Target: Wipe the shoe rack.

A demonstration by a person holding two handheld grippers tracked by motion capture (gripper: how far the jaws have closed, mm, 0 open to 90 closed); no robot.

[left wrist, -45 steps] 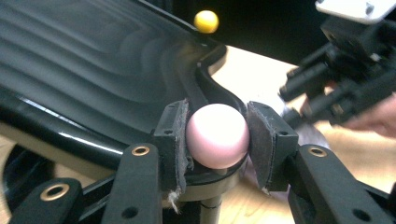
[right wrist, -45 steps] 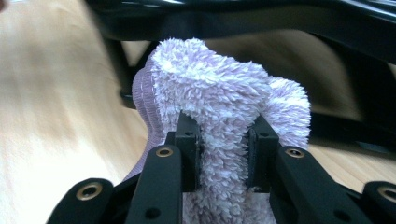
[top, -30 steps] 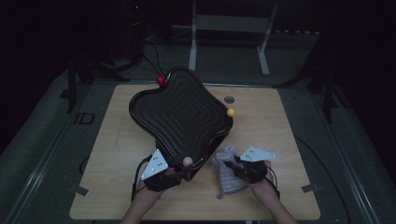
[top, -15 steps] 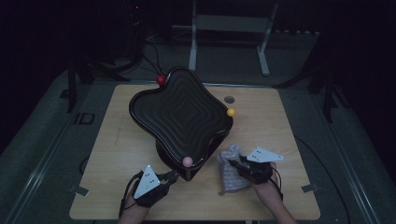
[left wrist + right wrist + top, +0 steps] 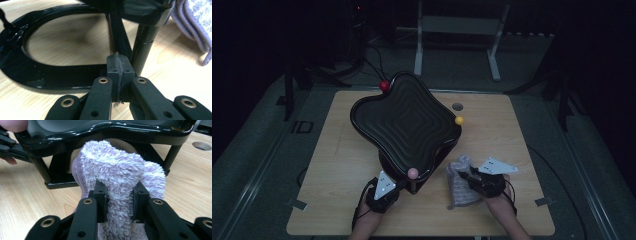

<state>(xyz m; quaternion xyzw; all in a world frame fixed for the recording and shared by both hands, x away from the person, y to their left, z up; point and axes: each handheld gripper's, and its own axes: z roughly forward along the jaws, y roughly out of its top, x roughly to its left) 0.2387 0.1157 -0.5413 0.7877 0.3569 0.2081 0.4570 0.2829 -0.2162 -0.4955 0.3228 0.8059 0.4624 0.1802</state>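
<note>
From above, your left tongs [image 5: 398,187] have dropped from the black tray [image 5: 377,107] toward the table [image 5: 337,155]. Left gripper view: they've just closed, empty. Right gripper view: your right tongs [image 5: 119,197] clamp the lilac cloth [image 5: 117,167] beside the stand, ready to wipe.

The high view is dim and underexposed: the room beyond the bench [image 5: 337,165] sinks into near black, detail is soft and grainy, and only the pale wood catches a weak light from above. Both gripper views are far brighter and warmer, with white glare streaks along the glossy black tray [image 5: 107,130] rim. In them the near black fingers [image 5: 113,68] blur slightly, and a soft shadow pools under the tray.
</note>
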